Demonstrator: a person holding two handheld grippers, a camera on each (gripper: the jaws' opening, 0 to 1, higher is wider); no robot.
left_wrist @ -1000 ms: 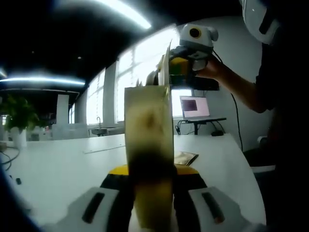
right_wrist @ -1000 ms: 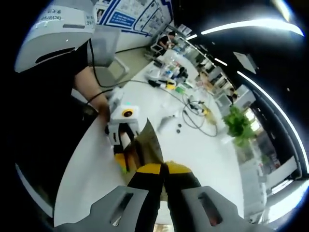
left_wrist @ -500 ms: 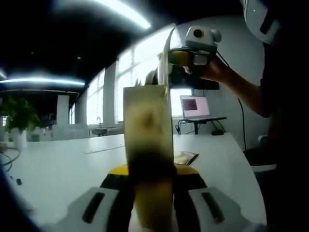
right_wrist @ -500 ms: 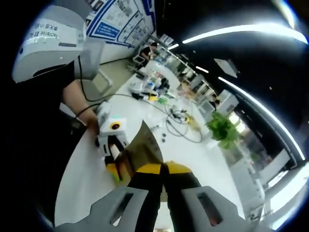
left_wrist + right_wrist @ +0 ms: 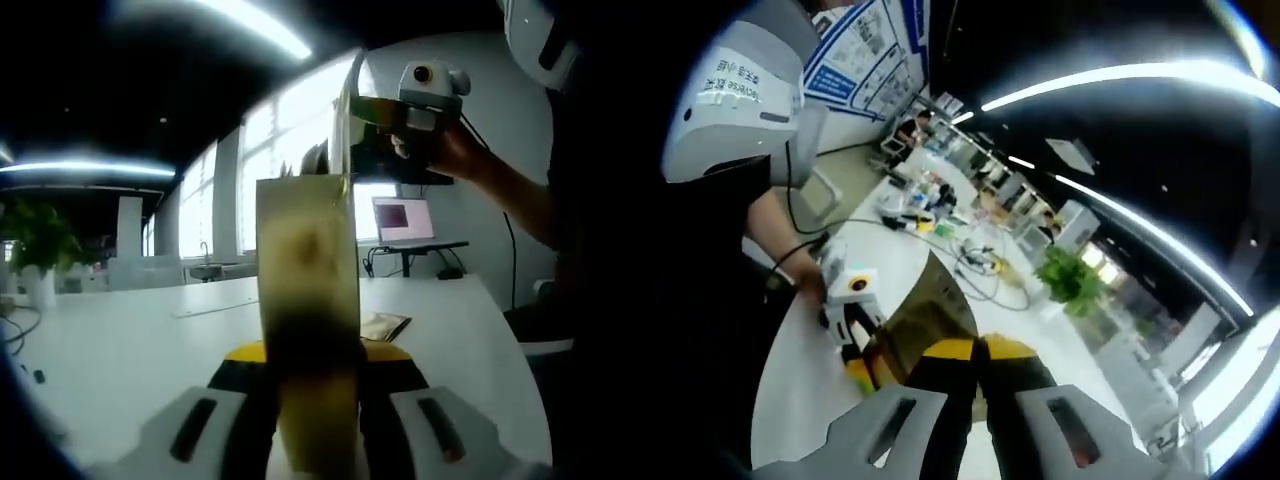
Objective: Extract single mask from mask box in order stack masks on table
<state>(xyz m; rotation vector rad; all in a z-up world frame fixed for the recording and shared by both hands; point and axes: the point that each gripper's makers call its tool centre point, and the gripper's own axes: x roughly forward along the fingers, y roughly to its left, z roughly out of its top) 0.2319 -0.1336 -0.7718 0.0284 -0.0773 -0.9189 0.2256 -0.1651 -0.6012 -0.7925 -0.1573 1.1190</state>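
Left gripper view. The left gripper has its jaws pressed against the two sides of the mask box, which it pinches at the lower end. The box stands upright between the jaws, long axis running from the gripper toward the top of the view, open end uppermost; its facing side is yellowish and dark-smudged. From the top of the box a thin pale mask rises edge-on, its long axis in line with the box. The right gripper, entering from the right in a hand, grips the upper end of this mask above the box. Beyond lies a white table with a flat brownish packet lying on it just behind the box; a laptop stands farther back near bright windows.

Right gripper view. The right gripper's jaws are closed together on the thin mask, which extends away from them toward the left gripper below, held above the table. A plant and a tangle of cables sit on the table farther off.
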